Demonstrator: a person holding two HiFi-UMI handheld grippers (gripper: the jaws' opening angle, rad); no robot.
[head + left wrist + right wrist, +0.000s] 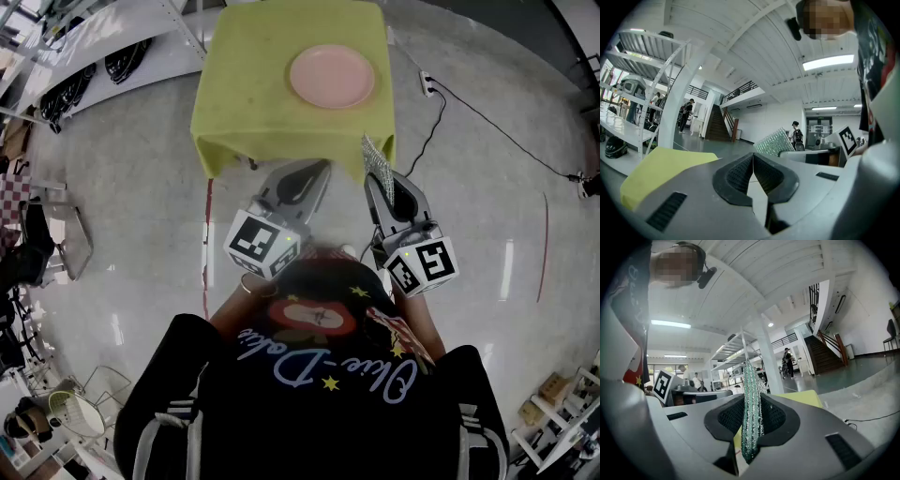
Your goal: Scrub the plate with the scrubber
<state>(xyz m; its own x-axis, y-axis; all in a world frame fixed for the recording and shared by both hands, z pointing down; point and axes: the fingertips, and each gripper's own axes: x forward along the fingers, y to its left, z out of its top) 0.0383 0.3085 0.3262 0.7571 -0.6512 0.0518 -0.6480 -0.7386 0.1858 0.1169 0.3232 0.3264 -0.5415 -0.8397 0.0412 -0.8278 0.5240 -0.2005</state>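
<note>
At the bottom of the head view is the person's dark shirt [319, 375]. It has small yellow stars and pale cursive lettering that appears upside down and is too distorted to read reliably. Just above the shirt, at mid-frame, are the two marker cubes. Each shows a black-and-white square code and no words.

The left gripper [302, 178] points up the frame. In its own view its ribbed black pads meet edge to edge, so the jaws are together with nothing between them.

The right gripper [380, 183] sits beside it, right of centre, and is clamped on the scrubber [751, 413]. The scrubber is a thin, flat pad of glittery silver-green mesh, held on edge. In the right gripper view it stands as a narrow upright strip between the pads, rising above them and hanging a little below. In the left gripper view its broad face [776, 140] shows as a sparkling tilted rectangle right of centre. From the head it reads as a small silvery sliver [375, 157] at the jaw tips, just over the near edge of the table [244, 103].

The table is draped in yellow-green cloth and fills the top centre of the frame. The plate [331, 76] lies on it towards its right side. It is round, plain pale pink and lies flat, up-frame of the scrubber and clear of it, with neither gripper touching it.

Beyond the table, at upper right, a black cable [487, 122] trails across the glossy grey floor.
</note>
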